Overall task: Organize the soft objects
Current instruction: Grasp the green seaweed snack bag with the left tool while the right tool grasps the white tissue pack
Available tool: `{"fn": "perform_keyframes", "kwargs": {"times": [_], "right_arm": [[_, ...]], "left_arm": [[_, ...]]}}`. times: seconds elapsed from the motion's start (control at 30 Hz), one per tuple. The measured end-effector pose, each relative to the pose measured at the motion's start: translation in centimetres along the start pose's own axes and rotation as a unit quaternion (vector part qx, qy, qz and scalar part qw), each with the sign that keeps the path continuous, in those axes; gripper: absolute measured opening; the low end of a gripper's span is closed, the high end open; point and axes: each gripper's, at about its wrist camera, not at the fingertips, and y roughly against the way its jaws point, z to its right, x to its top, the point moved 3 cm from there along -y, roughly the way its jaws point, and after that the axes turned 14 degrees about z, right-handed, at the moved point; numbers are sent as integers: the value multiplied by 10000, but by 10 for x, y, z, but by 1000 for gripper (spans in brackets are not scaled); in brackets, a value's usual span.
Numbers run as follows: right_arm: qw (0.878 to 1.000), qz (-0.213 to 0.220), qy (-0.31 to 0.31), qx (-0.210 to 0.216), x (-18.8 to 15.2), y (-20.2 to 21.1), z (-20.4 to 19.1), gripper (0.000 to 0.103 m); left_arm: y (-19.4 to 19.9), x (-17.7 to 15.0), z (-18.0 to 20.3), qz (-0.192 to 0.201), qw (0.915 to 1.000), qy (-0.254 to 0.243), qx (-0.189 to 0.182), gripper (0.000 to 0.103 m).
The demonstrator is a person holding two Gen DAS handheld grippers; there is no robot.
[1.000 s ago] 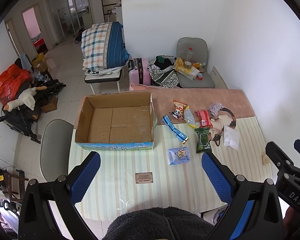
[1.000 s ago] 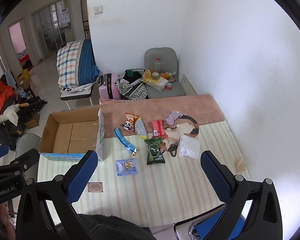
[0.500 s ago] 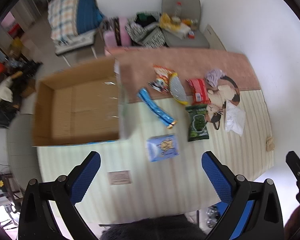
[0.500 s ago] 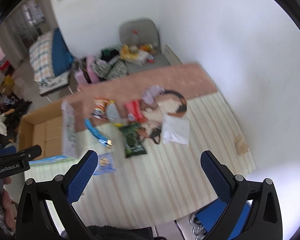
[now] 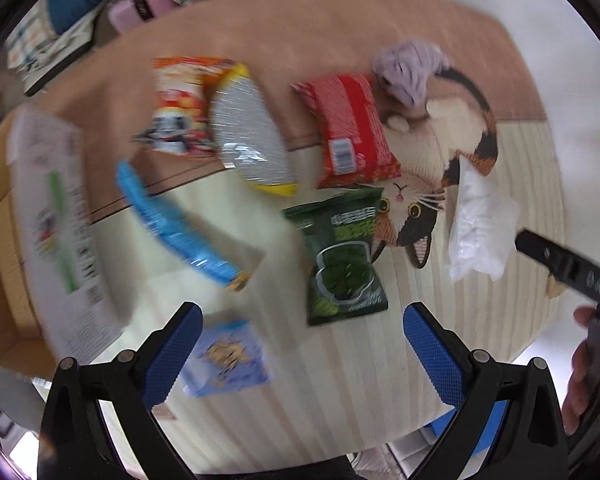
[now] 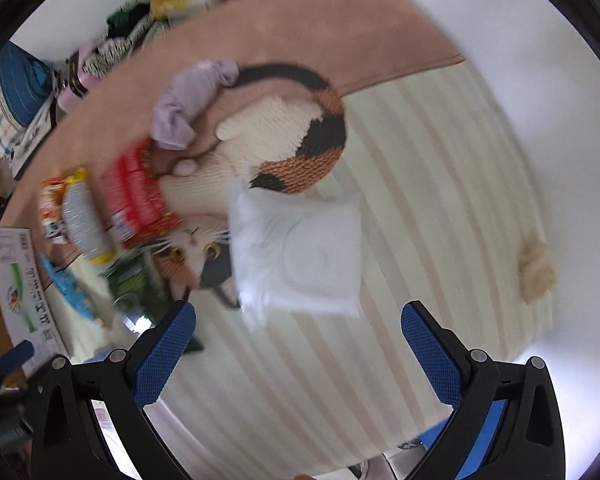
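Now both tools, the left tool (image 5: 298,344) and right tool (image 6: 298,346), were wide apart and held nothing, low in the frame over the green snack bag (image 5: 342,256) and white packet (image 6: 300,264).

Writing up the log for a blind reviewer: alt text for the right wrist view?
The open right gripper hovers over a striped table, aimed at a white plastic bag lying partly on a cat-shaped mat. Blurred snack packets and a lilac cloth lie to the left.
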Motion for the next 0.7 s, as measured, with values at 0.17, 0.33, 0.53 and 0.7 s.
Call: {"fn": "perform_keyframes", "kwargs": {"times": [0.17,0.33,0.53,0.7], "right_arm": [[9995,-304,45,97,14,-35,10,103],[9968,-760,109,222,13,-77,5,103],[9947,-923,78,452,5,-102,-4,103],[9923,-1099,-7,569,-2,-116,-6,103]], "left_arm": [[-42,8,23,-274,9993,-241,-100,103],[-80,9,32,-566,9981,-164,-177,94],[-112,2,24,-893,9958,91,-169,74],[-119,-8,30,-830,9965,-83,-92,67]]}}
